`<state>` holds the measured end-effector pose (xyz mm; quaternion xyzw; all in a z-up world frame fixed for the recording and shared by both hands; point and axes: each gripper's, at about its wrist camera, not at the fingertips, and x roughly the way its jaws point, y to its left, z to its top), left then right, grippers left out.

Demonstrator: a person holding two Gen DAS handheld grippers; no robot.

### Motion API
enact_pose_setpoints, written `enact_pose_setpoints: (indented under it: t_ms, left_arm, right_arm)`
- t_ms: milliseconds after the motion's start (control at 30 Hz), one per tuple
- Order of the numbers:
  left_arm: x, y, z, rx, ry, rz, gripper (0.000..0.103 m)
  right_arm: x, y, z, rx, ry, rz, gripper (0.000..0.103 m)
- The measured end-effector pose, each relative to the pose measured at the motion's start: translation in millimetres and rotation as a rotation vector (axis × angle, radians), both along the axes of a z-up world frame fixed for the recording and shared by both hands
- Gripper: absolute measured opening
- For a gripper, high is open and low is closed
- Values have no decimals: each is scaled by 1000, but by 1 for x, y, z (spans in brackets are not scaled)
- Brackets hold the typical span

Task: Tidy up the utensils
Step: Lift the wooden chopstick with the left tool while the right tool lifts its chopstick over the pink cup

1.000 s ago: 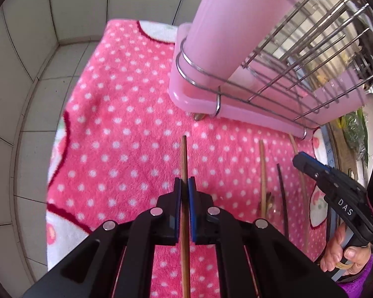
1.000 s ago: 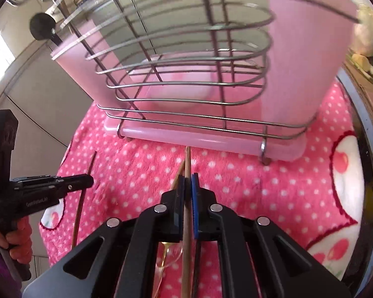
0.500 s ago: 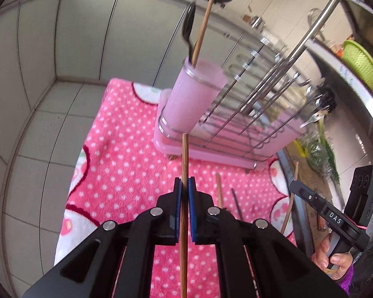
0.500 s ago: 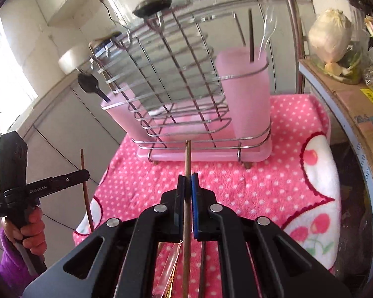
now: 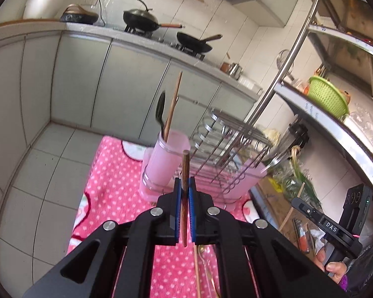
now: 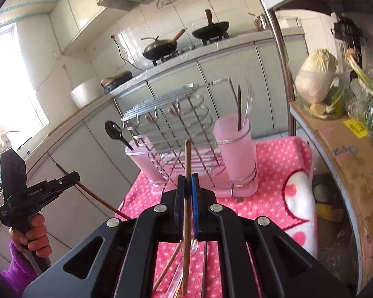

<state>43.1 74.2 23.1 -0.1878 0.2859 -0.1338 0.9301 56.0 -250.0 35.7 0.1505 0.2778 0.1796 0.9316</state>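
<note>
a fuzzy pink towel point(image 5: 112, 188) with white dots covers the tiled floor. on it, at twelve o'clock of both grippers, stands a chrome wire rack point(image 6: 186, 129) on a pink plastic tray, a frosted pink cup point(image 5: 165, 159) at each end holding a black spoon point(image 5: 160, 110) and sticks. the left gripper point(image 5: 184, 193) pinches a dark round wooden chopstick point(image 5: 185, 173) between blue ribbed pads; the right gripper point(image 6: 187, 191) is clamped on a paler chopstick point(image 6: 187, 164). loose utensils point(image 6: 184, 268) lie on the towel at six o'clock.
</note>
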Motion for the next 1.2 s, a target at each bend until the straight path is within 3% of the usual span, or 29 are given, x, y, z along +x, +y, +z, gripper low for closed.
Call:
enact_pose_setpoints:
  t_ms: [333,533,633,833,933,1200]
  left_arm:
    - [3,6,84,20,-195,68,5]
    - [17,14,116,4,-274,132,5]
    - [26,15,122,7,-293,161,5]
    - [44,7,118,95,-319,217,5]
    - [55,3,112,132,-317,235,5]
    - [80,-1,95,142,-277,229,5]
  right_arm:
    - [9,-15,84,-17,-233,-91,6]
    - [22,-32,120,11,-365,-182,6]
    - [29,-42,127,24,-416,-226,6]
    - [46,-52,136,25,-484,-279,6]
    - [57,-50,134,6,-492,-294,6]
    - [86,-36,113,-70,-455,-298,6]
